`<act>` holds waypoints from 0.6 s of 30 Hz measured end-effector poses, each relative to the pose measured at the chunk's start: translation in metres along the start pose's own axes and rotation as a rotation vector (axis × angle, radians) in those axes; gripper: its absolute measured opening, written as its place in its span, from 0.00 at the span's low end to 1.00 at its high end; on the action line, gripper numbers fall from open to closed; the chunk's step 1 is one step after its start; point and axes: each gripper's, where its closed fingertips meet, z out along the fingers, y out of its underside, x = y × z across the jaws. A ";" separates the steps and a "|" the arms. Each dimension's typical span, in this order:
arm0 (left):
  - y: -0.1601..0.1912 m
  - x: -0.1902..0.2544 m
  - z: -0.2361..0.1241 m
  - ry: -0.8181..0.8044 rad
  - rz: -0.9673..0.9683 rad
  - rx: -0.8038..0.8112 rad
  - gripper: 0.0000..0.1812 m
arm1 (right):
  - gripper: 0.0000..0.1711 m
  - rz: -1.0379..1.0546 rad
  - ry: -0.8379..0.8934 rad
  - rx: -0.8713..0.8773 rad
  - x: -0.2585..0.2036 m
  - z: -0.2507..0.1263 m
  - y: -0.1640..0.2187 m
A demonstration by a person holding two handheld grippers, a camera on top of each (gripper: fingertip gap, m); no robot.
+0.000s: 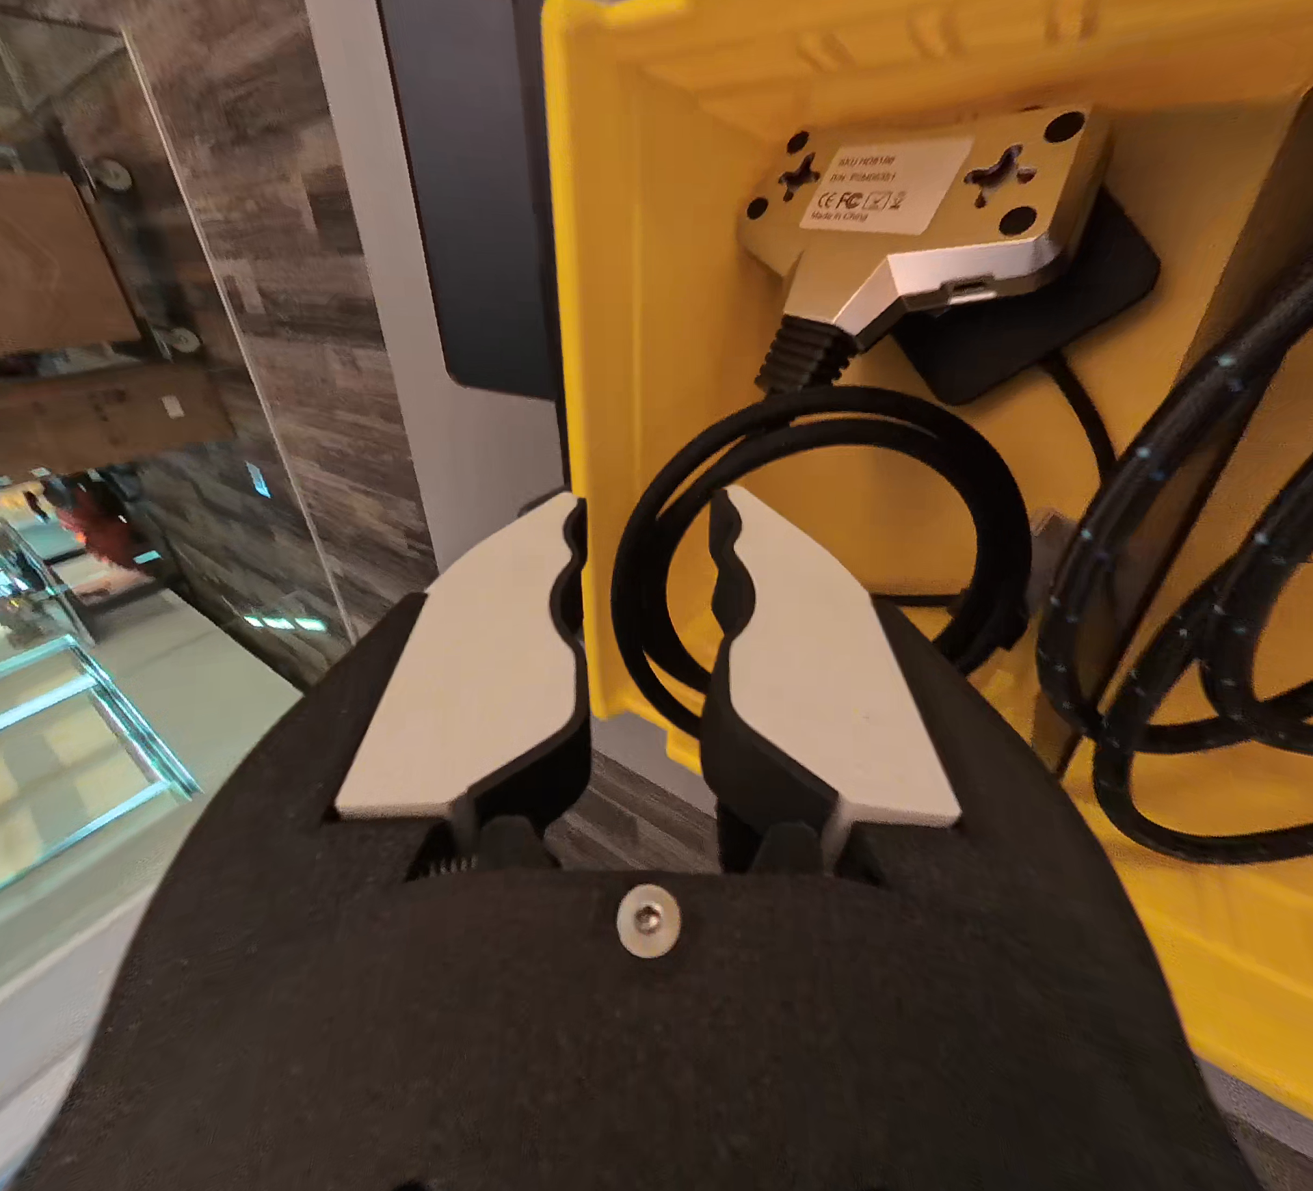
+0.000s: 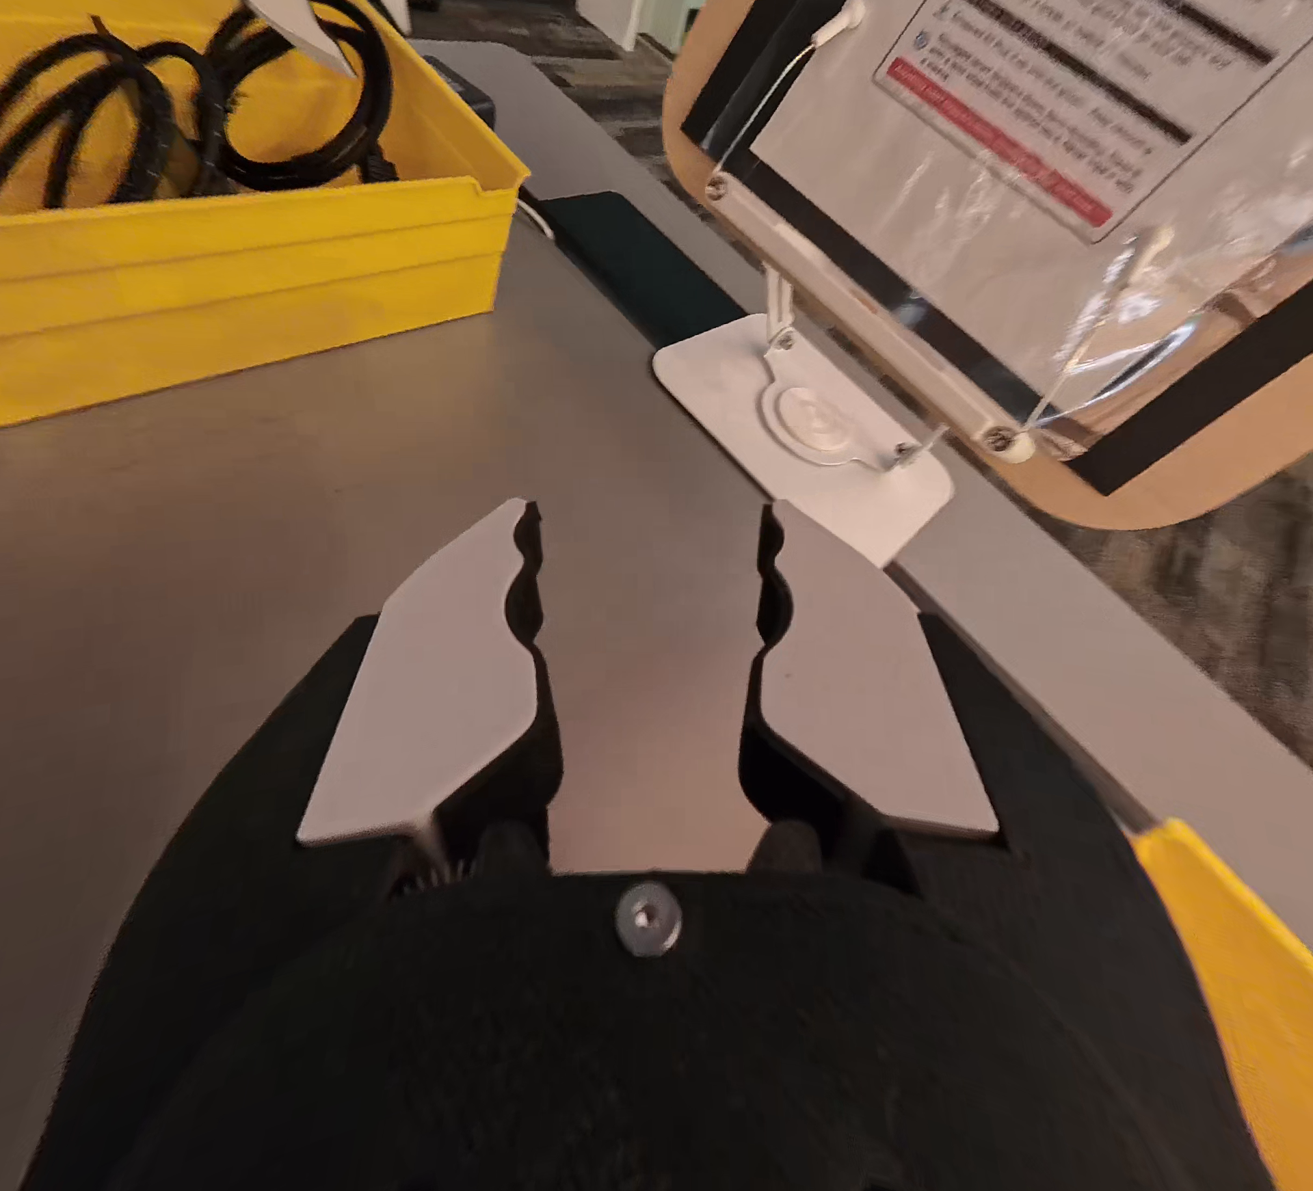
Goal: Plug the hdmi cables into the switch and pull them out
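In the left wrist view, the silver HDMI switch (image 1: 916, 212) lies underside up in a yellow bin (image 1: 924, 20), a white label on it. Its black lead (image 1: 817, 517) is coiled below it. Braided black HDMI cables (image 1: 1172, 588) are looped at the bin's right. My left gripper (image 1: 650, 503) is open and empty, straddling the bin's left wall, its right finger over the coil. My right gripper (image 2: 650, 507) is open and empty over the bare grey table (image 2: 320, 553). The right wrist view shows the bin (image 2: 249, 262), the cables (image 2: 284, 113) and the left gripper (image 2: 376, 51) above them.
A framed sign board (image 2: 1030, 162) on a white base plate (image 2: 803, 432) stands at the table's right edge. A dark flat pad (image 2: 625, 255) lies behind the bin. A second yellow bin's corner (image 2: 1222, 944) is at my right. A black square pad (image 1: 1051, 319) lies under the switch. The gap from one gripper's tips to the other's is roughly 35 centimeters. My right tips are about 30 centimeters from the silver HDMI switch (image 1: 916, 212), my left tips only 9 centimeters.
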 end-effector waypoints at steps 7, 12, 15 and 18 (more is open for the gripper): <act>-0.001 0.017 0.020 0.141 0.117 -0.017 0.18 | 0.37 0.064 -0.107 0.013 -0.008 0.002 0.001; 0.002 0.018 0.022 0.245 0.122 -0.038 0.15 | 0.38 0.109 -0.214 0.009 -0.021 0.006 0.003; 0.014 0.015 0.025 0.277 0.132 -0.095 0.16 | 0.39 0.105 -0.224 -0.012 -0.022 0.008 0.007; 0.013 0.016 0.025 0.282 0.166 -0.088 0.14 | 0.40 0.095 -0.239 -0.014 -0.024 0.008 0.007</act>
